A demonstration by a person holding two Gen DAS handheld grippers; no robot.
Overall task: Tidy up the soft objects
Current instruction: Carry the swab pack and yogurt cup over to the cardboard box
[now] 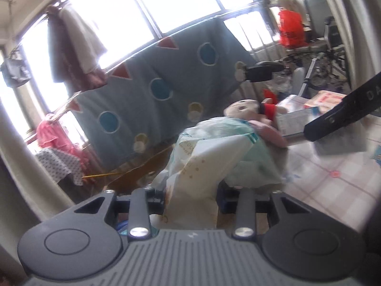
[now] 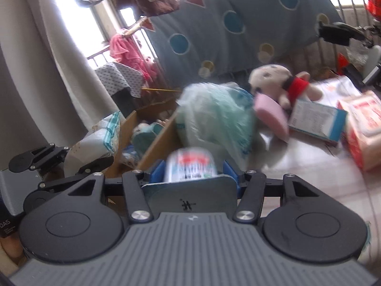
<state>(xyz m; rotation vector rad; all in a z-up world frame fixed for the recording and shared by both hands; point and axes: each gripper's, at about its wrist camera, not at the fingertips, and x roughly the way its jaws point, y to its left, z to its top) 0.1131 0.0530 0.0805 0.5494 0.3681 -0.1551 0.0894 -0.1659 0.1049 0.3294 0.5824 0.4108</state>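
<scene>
In the left wrist view my left gripper (image 1: 190, 197) is shut on a soft white pack (image 1: 204, 164) with gold dots and teal stripes, which hides most of the fingers. Behind the pack lies a mint plastic bag (image 1: 257, 166). In the right wrist view my right gripper (image 2: 193, 174) is shut on a small white packet (image 2: 190, 164) with red and blue print, held between blue pads (image 2: 157, 174). The mint bag (image 2: 214, 116) lies just ahead of it. At the left of that view, the same striped white pack (image 2: 100, 138) sits beside an open cardboard box (image 2: 154, 147).
A plush toy with a red scarf (image 2: 273, 78) and a pink soft item (image 2: 271, 114) lie beyond the bag. A blue-white carton (image 2: 316, 119) and a red-white pack (image 2: 364, 124) lie to the right on a tiled cloth (image 2: 309, 166). A grey blanket (image 2: 238, 23) hangs behind.
</scene>
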